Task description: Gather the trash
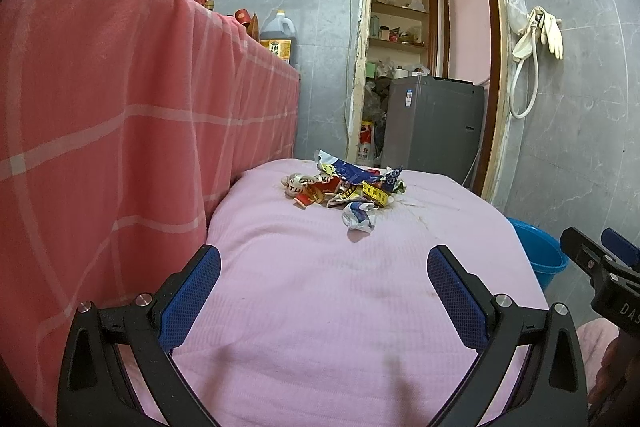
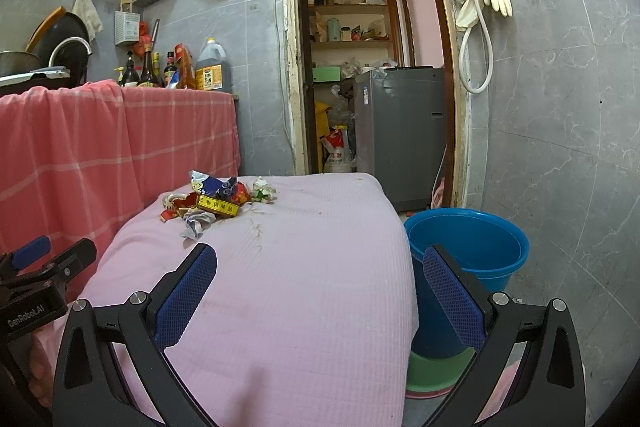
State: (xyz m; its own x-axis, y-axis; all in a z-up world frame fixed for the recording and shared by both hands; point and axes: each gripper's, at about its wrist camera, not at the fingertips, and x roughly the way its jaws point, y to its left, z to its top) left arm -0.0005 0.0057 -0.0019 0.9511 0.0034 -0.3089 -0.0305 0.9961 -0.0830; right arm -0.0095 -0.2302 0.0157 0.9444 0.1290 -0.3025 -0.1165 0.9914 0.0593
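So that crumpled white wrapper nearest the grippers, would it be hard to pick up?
Probably not. The crumpled white wrapper looks thin and creased, so it is likely very light and would squash between the fingers. It lies loose on the soft pink cloth, so a push would probably slide it rather than roll it.

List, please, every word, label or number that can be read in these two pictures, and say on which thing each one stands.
"GenRobot.AI": on the body of the left gripper, seen from the right wrist.
"DAS", cut off at the edge: on the body of the right gripper, seen from the left wrist.
Chinese print on the yellow wrapper, the oil jug label and the sack in the doorway: too small or blurred to read surely.
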